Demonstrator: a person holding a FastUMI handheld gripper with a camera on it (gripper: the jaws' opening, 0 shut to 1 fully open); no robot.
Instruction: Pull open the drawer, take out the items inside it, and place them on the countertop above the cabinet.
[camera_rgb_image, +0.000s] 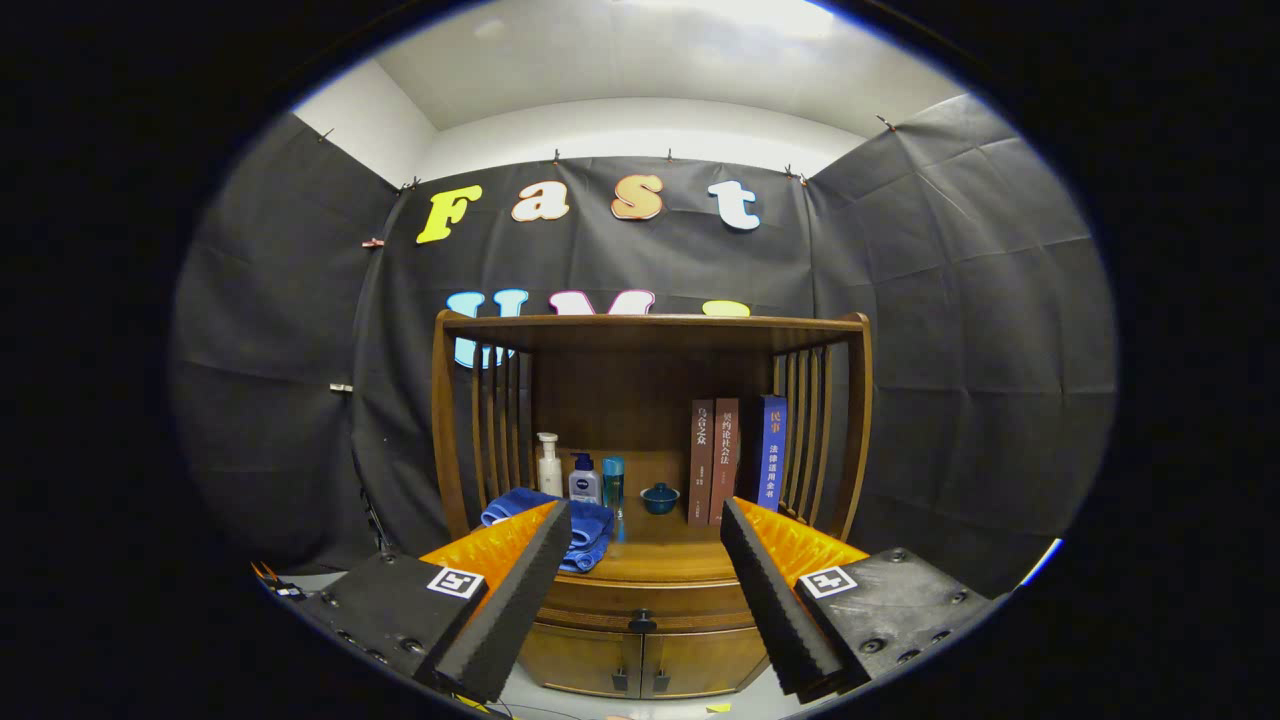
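Note:
A wooden cabinet (650, 440) with a slatted hutch stands ahead of me against the booth wall. Its drawer (640, 603) sits closed under the countertop (660, 560), with a small dark knob (642, 622) in the middle of the drawer front. My gripper (645, 520) is open, held back from the cabinet, and its two fingers frame the countertop and the drawer. Nothing is between the fingers. The drawer's contents are hidden.
On the countertop lie a blue towel (585, 520), a white pump bottle (549, 466), a blue-capped bottle (584, 480), a teal bottle (613, 482), a small teal lidded pot (660, 497) and three upright books (738, 455). Two lower doors (640, 662) sit beneath the drawer.

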